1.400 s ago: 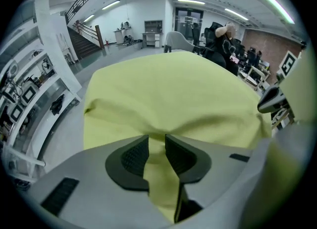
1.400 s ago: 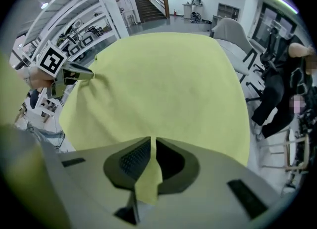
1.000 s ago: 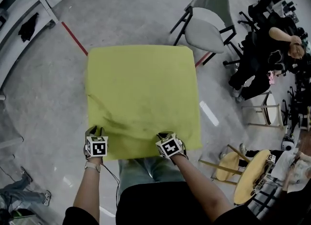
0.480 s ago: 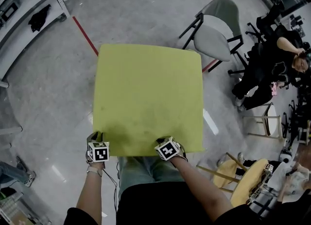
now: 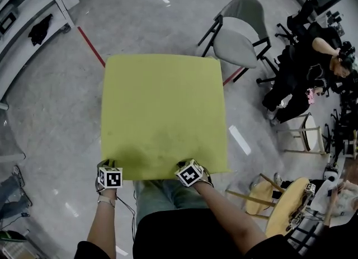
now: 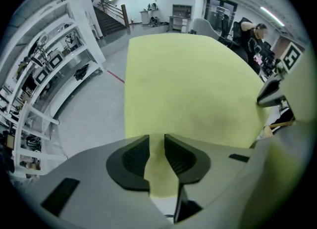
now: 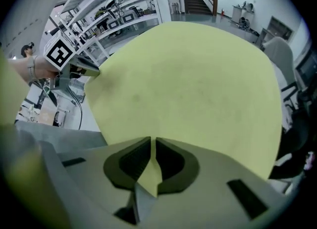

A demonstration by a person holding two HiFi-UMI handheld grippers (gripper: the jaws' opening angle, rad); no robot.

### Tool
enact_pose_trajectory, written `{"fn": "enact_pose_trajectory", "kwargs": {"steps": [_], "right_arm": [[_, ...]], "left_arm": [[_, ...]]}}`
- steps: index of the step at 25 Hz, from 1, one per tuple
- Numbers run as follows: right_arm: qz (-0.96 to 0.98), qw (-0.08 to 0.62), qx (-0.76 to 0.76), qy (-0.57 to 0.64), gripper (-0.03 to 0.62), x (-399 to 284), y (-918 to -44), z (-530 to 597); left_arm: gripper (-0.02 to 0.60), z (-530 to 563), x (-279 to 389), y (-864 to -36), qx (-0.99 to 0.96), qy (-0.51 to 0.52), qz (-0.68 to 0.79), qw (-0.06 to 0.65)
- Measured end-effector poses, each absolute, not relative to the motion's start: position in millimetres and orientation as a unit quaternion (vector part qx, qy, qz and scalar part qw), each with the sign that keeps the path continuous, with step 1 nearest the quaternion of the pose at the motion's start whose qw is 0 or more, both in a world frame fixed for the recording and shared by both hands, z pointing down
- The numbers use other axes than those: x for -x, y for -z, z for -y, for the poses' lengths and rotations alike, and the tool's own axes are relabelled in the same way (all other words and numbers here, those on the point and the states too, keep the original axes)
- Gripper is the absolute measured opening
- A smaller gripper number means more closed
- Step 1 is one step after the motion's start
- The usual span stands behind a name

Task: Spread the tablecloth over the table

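A yellow-green tablecloth [image 5: 165, 112] lies flat over the square table, covering its whole top. My left gripper [image 5: 109, 168] grips the cloth's near left corner, which hangs over the table edge. In the left gripper view its jaws [image 6: 157, 141] have just been closing, with a fold of the cloth [image 6: 188, 84] pinched between the pads. Further right along the near edge, my right gripper [image 5: 193, 169] is shut on the hem. The right gripper view shows a point of cloth [image 7: 198, 84] squeezed between its pads [image 7: 153, 144].
A grey chair [image 5: 240, 28] stands past the table's far right corner. White shelving [image 5: 28, 6] runs along the left, with a red floor line [image 5: 89, 45] near it. A seated person [image 5: 313, 67], a small stool [image 5: 305, 135] and a wooden stool [image 5: 285, 207] are on the right.
The wrinkles near the cloth's front left have flattened out. Both grippers have drawn the near edge back towards the person, and the left one has moved a little outward.
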State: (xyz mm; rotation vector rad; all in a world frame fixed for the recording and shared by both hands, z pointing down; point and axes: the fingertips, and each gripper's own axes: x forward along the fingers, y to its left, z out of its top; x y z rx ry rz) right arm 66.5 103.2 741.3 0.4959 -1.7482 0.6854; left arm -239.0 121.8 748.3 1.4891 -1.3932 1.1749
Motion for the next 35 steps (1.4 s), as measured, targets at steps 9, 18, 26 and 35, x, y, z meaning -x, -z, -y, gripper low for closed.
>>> {"fn": "enact_pose_trajectory", "kwargs": {"steps": [9,18,26,35], "right_arm": [[0.717,0.551,-0.281,-0.323,0.04,-146.9,-749.6,-95.0],[0.727,0.539,-0.286,-0.315,0.029,-175.7,-753.5,-94.5],[0.708,0.527,-0.328,-0.338,0.029,-218.5,-756.0,-81.2],[0.697,0.538,-0.341,-0.329,0.029,-253.2,-756.0,-64.6]], "left_arm": [[0.055,-121.8,197.2,-754.1,-0.602,-0.488,0.513,0.369],[0.023,-121.0,184.1,-756.0,-0.587,-0.489,0.531,0.366],[0.021,-119.3,151.5,-756.2,-0.596,-0.478,0.529,0.369],[0.021,-119.0,116.3,-755.8,-0.611,-0.471,0.516,0.372]]}}
